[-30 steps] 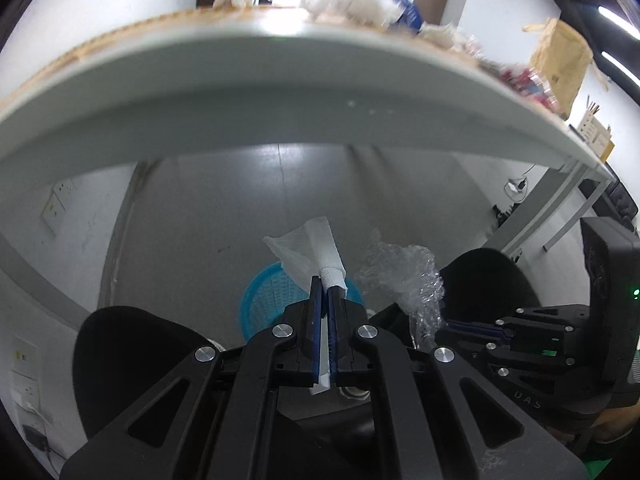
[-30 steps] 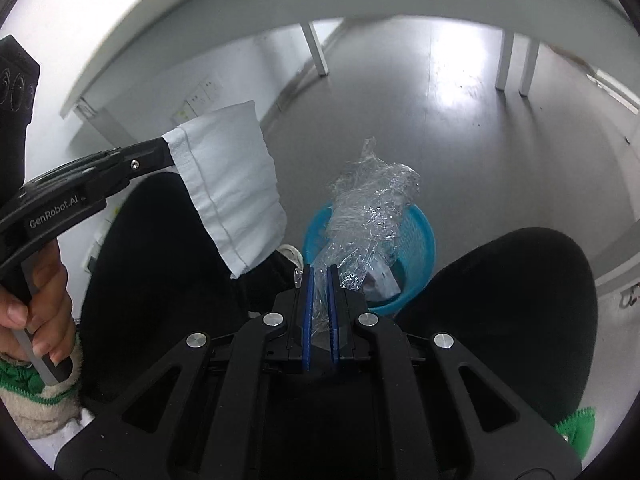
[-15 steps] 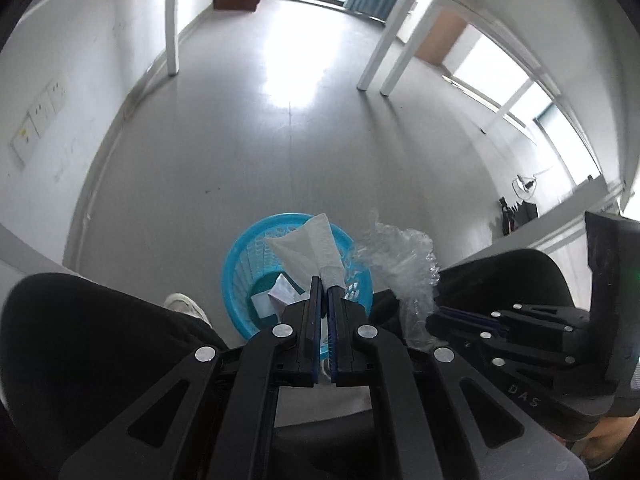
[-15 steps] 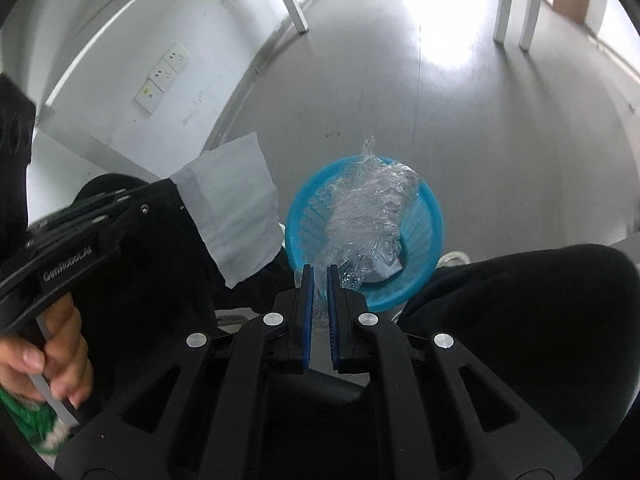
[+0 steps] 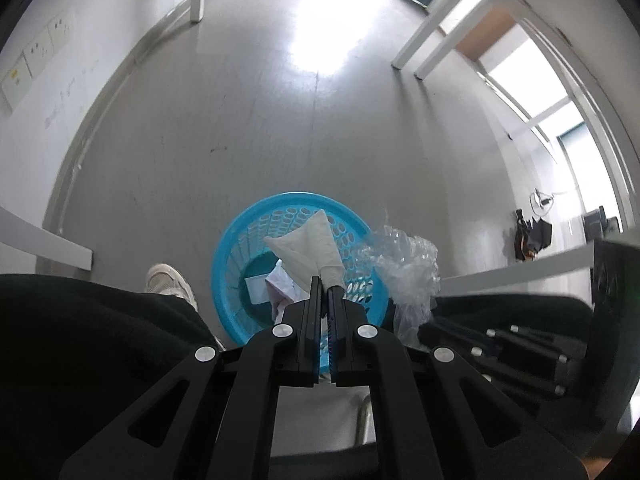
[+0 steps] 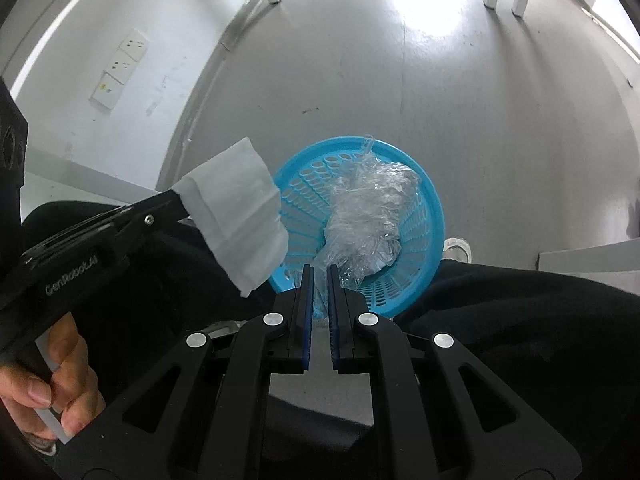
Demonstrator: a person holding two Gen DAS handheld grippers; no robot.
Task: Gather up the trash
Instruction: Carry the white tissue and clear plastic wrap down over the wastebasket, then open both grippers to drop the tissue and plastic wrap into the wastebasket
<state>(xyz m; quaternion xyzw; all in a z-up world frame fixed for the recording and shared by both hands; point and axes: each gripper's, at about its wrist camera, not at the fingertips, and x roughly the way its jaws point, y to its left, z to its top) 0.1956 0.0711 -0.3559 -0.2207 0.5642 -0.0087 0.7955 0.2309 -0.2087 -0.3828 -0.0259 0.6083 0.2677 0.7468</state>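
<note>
Left gripper [image 5: 324,284]: jaws closed on a white tissue, pinching its twisted lower end between the blue pads; nearest thing in the left wrist view.
Right gripper [image 6: 319,274]: jaws nearly closed, gripping the lower tail of a wad of clear plastic wrap that passes down between the blue pads.
Left hand [image 6: 48,380]: bare fingers wrapped round the handle of the left gripper, low at the left edge of the right wrist view.
Tissue [image 5: 308,246]: fans out upward from the left jaws and hangs above the opening of the basket; in the right wrist view it shows as a flat folded sheet [image 6: 236,216] sticking out from the jaw tips, over the basket's left rim.
Plastic wrap [image 6: 368,216]: crumpled and see-through, rising from the right jaws, hanging over the middle of the basket; in the left wrist view it sits just right of the tissue [image 5: 404,260], over the basket's right rim.
Legs [image 5: 100,344]: black trousers on both sides of the basket, a pale shoe [image 5: 170,280] just left of it.
Basket [image 5: 236,248]: round, blue, perforated wall, on the floor below both grippers, between the legs; white paper scraps [image 5: 272,288] lie in its bottom.
Floor [image 5: 280,128]: grey, glossy, with a bright glare patch beyond the basket.
Table legs [image 5: 416,46]: white, far back on the floor.
Wall sockets [image 6: 120,66]: white plates on the far left wall.
</note>
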